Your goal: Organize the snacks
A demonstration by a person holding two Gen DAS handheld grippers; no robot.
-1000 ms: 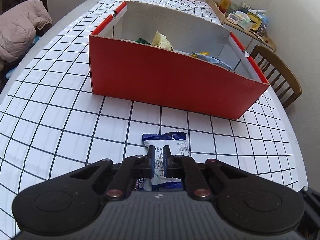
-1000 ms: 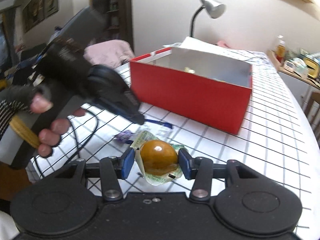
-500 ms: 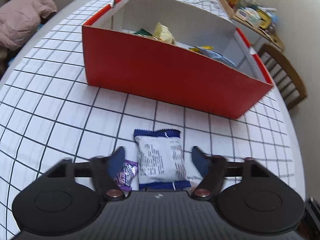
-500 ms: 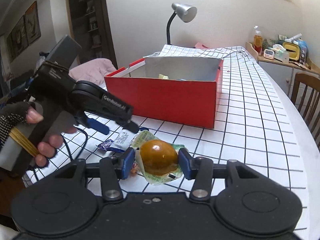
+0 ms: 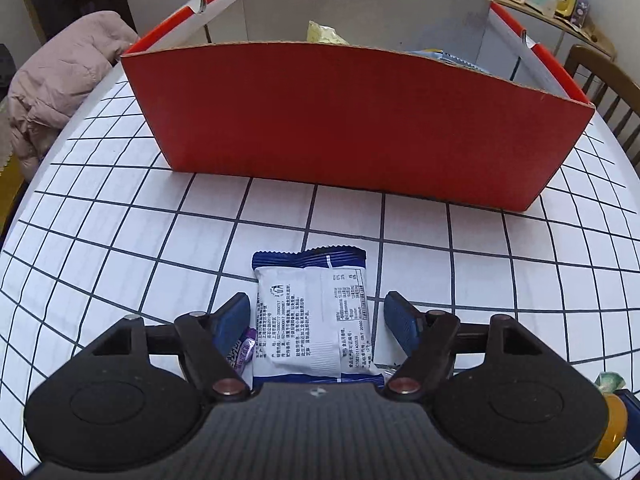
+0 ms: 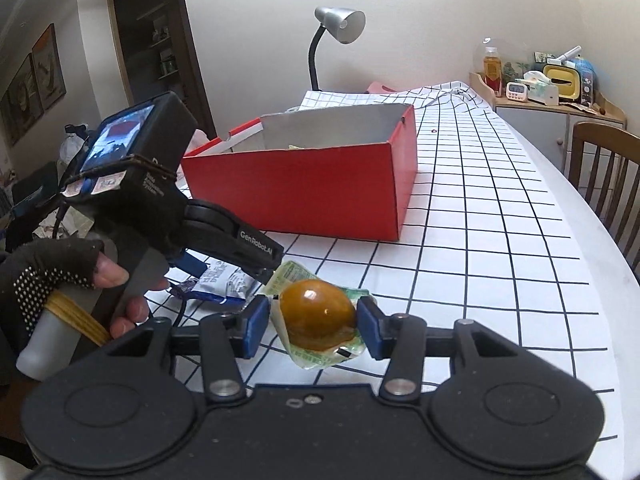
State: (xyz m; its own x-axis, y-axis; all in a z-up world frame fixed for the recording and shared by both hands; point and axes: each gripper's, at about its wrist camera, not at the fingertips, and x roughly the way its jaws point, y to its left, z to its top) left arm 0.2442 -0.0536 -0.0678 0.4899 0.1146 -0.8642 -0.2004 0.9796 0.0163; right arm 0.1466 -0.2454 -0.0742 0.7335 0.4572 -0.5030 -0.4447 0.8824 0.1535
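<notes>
Red cardboard box [image 5: 360, 128] is sitting toward the far end of the grid-pattern tablecloth [image 5: 120, 240], open top, already carrying a yellow packet [image 5: 324, 34] and a blue one [image 5: 436, 56] — looks like the collection bin, hence loose snacks being worked in front of its near wall.

Left gripper [image 5: 316, 314] is pointing steeply down over a white-and-blue snack packet [image 5: 316, 320] lying flat on the cloth, well short of the box's front wall. Jaws are closing, packet between them, but pads aren't touching it yet: gap visible on both sides. Straddling the packet across its short width makes sense, since that's the only span the jaws can clear. Small purple candy wrapper [image 5: 242, 350] is lying just beside the left pad; risk, in my judgement, of it getting caught in the pinch.

Right gripper [image 6: 314, 322] is pinching a brown glossy egg-shaped snack in a clear-green vacuum pack [image 6: 318, 314], pads pressing on the rounded sides. Gripping on the bulge rather than the floppy film edge is likely deliberate, giving a firmer hold. It's being held near the cloth's near edge, right next to the left gripper's packet; whether it's lifted clear of the cloth I can't tell.

Person's gloved hand [image 6: 52, 276] is gripping the left unit's handle.

Judgement: left pick is mid-grasp, right item is ready to go into the box.
</notes>
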